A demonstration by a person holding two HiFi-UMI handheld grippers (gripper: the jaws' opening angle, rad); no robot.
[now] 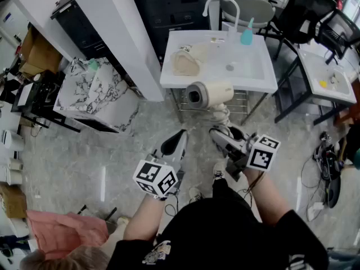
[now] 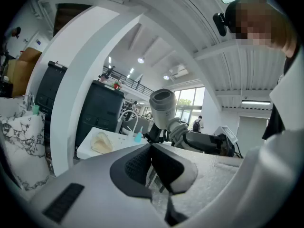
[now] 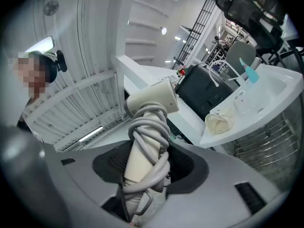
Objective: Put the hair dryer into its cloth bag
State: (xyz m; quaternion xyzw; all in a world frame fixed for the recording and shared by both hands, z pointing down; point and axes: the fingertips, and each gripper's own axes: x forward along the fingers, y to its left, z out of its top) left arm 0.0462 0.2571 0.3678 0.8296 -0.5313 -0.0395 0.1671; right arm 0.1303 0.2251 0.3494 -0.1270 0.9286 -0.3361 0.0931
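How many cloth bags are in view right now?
1. The cream cloth bag lies on the white table, left of the teal bottle, beyond the held hair dryer. Another may be hidden elsewhere.

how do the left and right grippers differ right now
The left gripper is shut and empty; the right gripper grips the hair dryer by its handle. The right gripper's jaws stand apart around that handle; the left gripper's jaws meet. Both point toward the sink.
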